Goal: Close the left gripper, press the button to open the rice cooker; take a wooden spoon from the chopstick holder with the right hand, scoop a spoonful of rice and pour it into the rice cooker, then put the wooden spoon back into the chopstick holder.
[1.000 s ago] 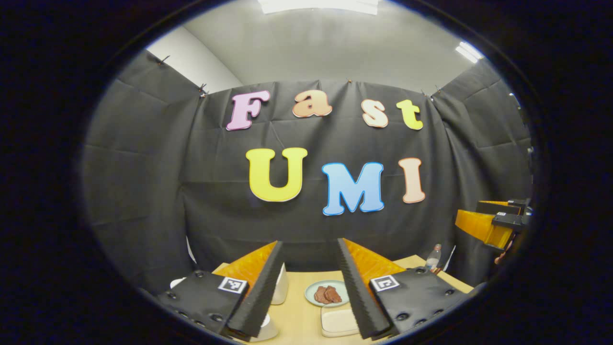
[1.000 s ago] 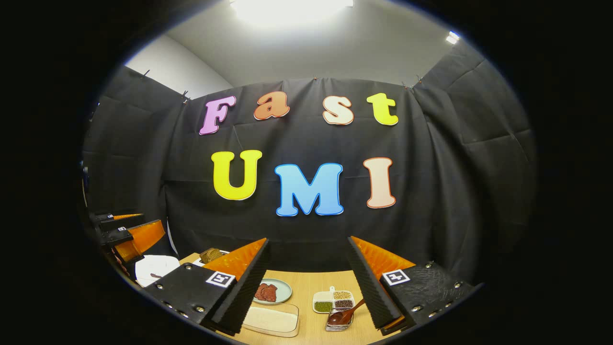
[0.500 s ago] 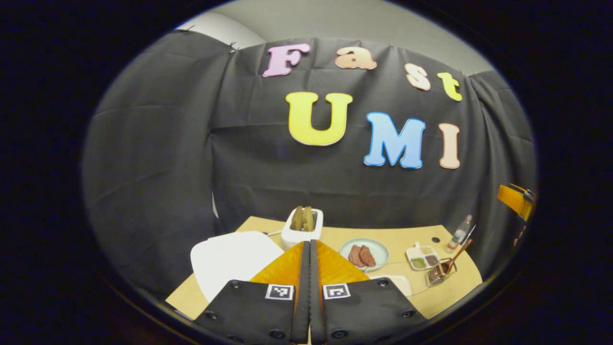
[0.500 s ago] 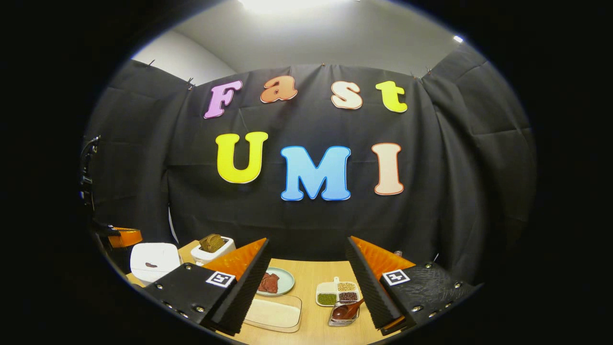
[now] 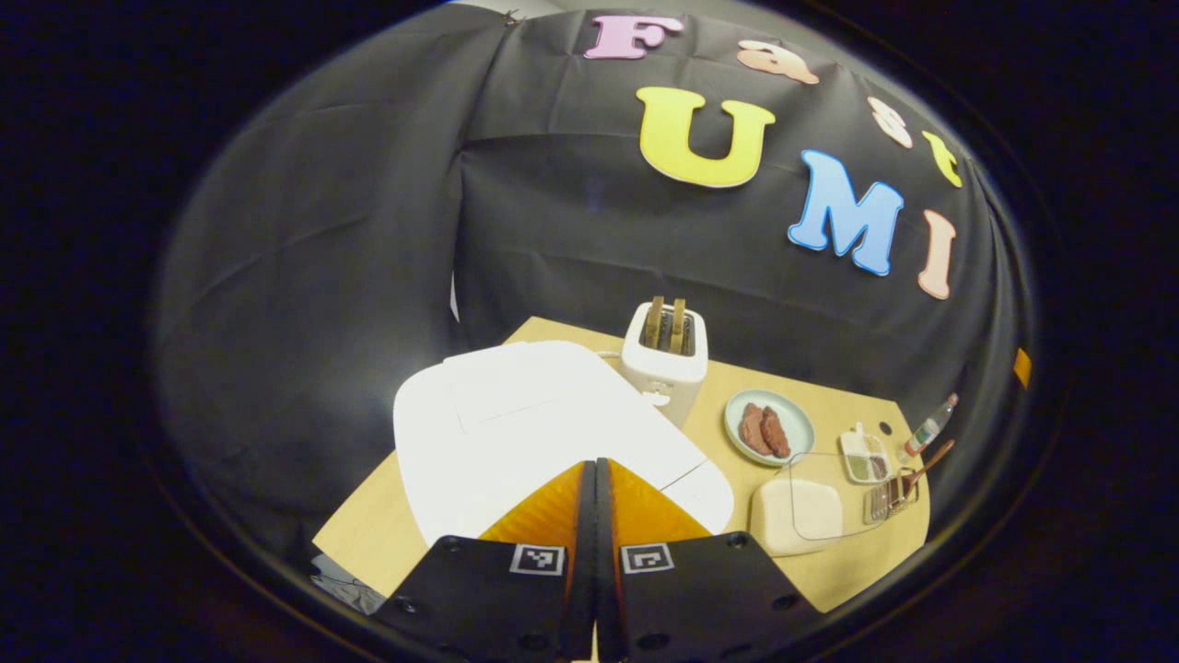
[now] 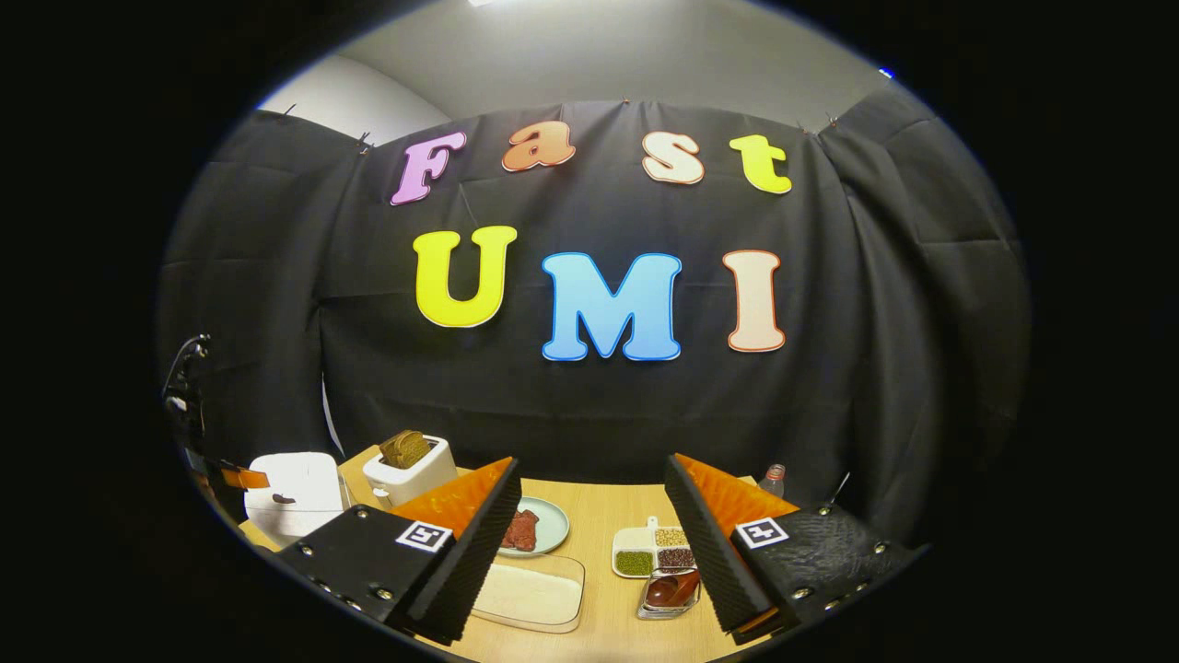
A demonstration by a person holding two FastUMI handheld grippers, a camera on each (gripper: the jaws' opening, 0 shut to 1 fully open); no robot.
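The white rice cooker (image 5: 516, 428) stands with its lid down at the table's left; it appears smaller in the right gripper view (image 6: 295, 488). My left gripper (image 5: 594, 468) is shut with nothing between its fingers, its tips hovering over the cooker's near part. The wooden spoon (image 5: 928, 458) leans in the metal chopstick holder (image 5: 886, 499) at the right. My right gripper (image 6: 591, 465) is open and empty, held above the table. The spoon's bowl (image 6: 665, 589) lies in the holder (image 6: 647, 609) just left of its right finger. A clear box of rice (image 6: 530, 594) sits below its left finger.
A toaster (image 5: 665, 357) with bread stands behind the cooker. To its right sit a plate of meat (image 5: 769, 425), the rice box (image 5: 811, 508), a divided dish of beans (image 6: 654, 551) and a small bottle (image 5: 928, 428). The wooden table (image 5: 368, 539) ends near the cooker.
The left gripper shut, then tilted down and moved toward the rice cooker, which now looms larger. The right gripper stayed open and dipped slightly toward the table.
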